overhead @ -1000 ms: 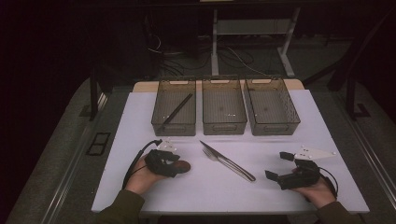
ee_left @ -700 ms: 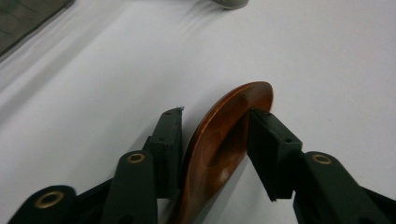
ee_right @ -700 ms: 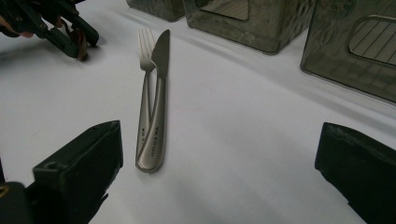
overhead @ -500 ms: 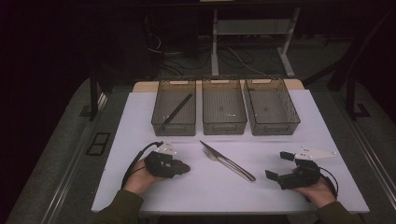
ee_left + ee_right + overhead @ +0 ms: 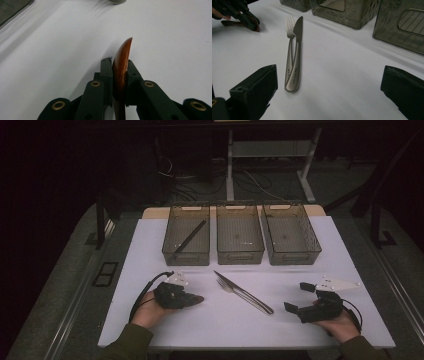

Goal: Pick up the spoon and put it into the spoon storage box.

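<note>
At lower left of the high view, the left gripper (image 5: 192,300) pinches a brown wooden spoon (image 5: 121,62) edgewise between its fingers, apparently for binning, while the right gripper (image 5: 300,299) waits spread near the fork (image 5: 290,37) and knife (image 5: 297,50).

A silver metal table knife (image 5: 250,296) and a silver metal fork (image 5: 226,285) lie side by side, touching, on the white table cover (image 5: 150,250), between the left claw (image 5: 192,300) and the right claw (image 5: 299,297), their handles towards the right one. Beyond both claws, three smoky clear plastic bins stand in a row: the left bin (image 5: 185,257) holds a thin black stick (image 5: 190,236) lying slantwise, then the middle bin (image 5: 240,256) and the right bin (image 5: 295,257).
</note>
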The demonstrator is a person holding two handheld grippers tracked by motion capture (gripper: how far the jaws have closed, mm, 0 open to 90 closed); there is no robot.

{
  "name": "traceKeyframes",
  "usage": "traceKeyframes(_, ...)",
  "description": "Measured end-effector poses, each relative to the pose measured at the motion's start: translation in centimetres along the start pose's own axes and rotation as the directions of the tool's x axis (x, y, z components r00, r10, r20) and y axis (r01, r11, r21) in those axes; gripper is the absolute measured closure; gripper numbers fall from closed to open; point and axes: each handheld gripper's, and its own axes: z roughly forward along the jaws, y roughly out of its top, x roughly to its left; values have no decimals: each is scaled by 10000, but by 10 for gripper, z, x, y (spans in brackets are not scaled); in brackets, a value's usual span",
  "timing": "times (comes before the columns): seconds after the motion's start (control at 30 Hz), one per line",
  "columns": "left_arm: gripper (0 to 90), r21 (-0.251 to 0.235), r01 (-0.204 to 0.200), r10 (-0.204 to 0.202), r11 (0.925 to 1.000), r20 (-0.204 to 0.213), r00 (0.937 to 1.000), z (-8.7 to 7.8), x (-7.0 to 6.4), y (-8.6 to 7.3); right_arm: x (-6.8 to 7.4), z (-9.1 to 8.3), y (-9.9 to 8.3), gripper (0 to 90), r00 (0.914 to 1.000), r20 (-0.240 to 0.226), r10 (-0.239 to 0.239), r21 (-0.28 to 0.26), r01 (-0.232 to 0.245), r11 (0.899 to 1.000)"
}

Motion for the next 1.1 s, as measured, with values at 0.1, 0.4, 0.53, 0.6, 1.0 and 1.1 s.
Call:
traceKeyframes(0.1, 802, -21, 33, -33, 10000, 24, 10000, 0, 0, 0, 0, 0, 0, 12, 10000, 14, 62, -20, -62, 10000)
traceKeyframes(0.4, 807, -175, 168, -169, 9997, -36, 9999, -5, 0, 2, -1, 0, 0, 12, 10000, 6, 33, -18, -33, 10000)
traceKeyframes(0.53, 807, -260, 182, -184, 9995, -71, 9998, -6, -2, 3, 0, -1, 0, 12, 10000, -11, 50, -37, -51, 10000)
traceKeyframes(0.6, 807, -288, 126, -129, 9995, -96, 9999, -7, -2, 4, 0, -1, 0, 12, 10000, -6, 45, -36, -45, 10000)
traceKeyframes(1.0, 807, -614, 240, -251, 9978, -167, 9995, -12, -6, 16, 0, 0, 0, 12, 10000, -4, 17, -44, -17, 10000)
traceKeyframes(1.1, 807, -785, 260, -270, 9966, -117, 9996, -14, -6, 20, 0, 1, 0, 12, 10000, -25, 23, -43, -23, 10000)
